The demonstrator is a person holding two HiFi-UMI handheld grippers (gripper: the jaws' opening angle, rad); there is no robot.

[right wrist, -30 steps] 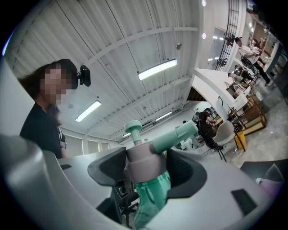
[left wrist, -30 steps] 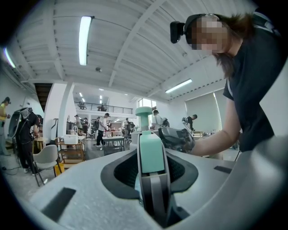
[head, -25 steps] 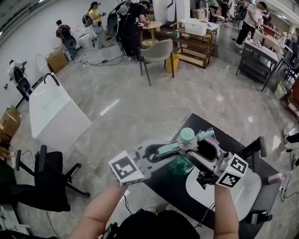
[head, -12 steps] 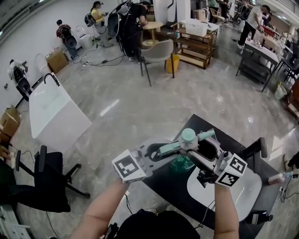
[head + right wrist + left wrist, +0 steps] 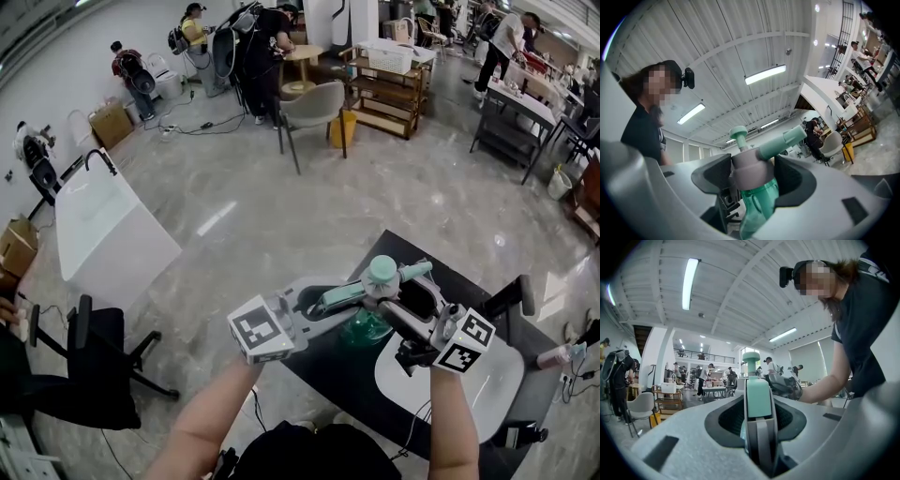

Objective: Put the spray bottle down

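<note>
A spray bottle [image 5: 366, 326] with a clear teal body, grey collar and mint-green pump head hangs upright above the black table [image 5: 342, 380]. My left gripper [image 5: 328, 300] comes in from the left and is shut on the mint head and grey trigger [image 5: 757, 399]. In the left gripper view that piece fills the gap between the jaws of the left gripper [image 5: 758, 425]. My right gripper [image 5: 396, 307] reaches in from the right and is shut on the bottle's grey collar [image 5: 749, 172]. The teal body [image 5: 759, 199] hangs below the right gripper [image 5: 752, 176].
A white oval basin [image 5: 478, 384] lies on the black table under my right arm. A black office chair [image 5: 94, 352] and a white slab [image 5: 112, 230] stand to the left. A pink bottle [image 5: 555, 356] sits at the far right. People, a chair [image 5: 314, 103] and shelves [image 5: 384, 80] are far behind.
My left gripper has edged slightly to the right. The bottle and the right gripper have kept their place.
</note>
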